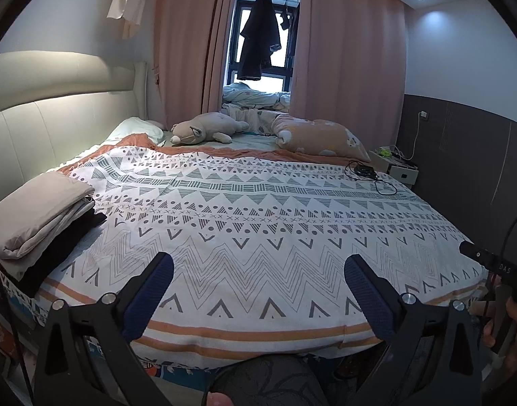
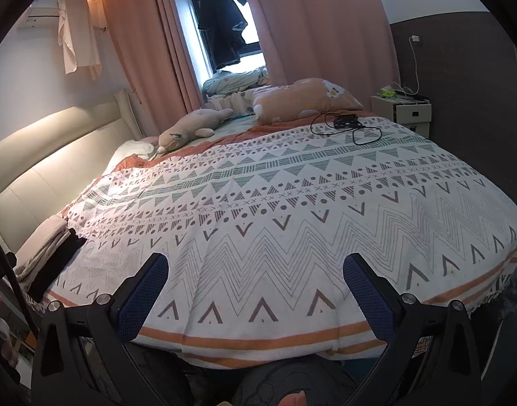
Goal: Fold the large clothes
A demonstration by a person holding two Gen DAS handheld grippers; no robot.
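Note:
A stack of folded clothes [image 1: 38, 216], beige on top and black underneath, lies at the bed's near left corner; it also shows in the right wrist view [image 2: 52, 253]. My left gripper [image 1: 258, 270] is open and empty, held above the near edge of the patterned bedspread [image 1: 258, 209]. My right gripper [image 2: 255, 267] is open and empty too, above the same near edge of the bedspread [image 2: 292, 203]. No unfolded garment lies on the bedspread. The right gripper's body shows at the right edge of the left wrist view [image 1: 495, 270].
A plush toy [image 1: 204, 130] and an orange pillow [image 1: 322, 138] lie at the far side. A black device with cable [image 1: 365, 171] lies on the bed at the far right. A nightstand [image 1: 397, 164] stands right. The padded headboard [image 1: 55, 125] runs along the left.

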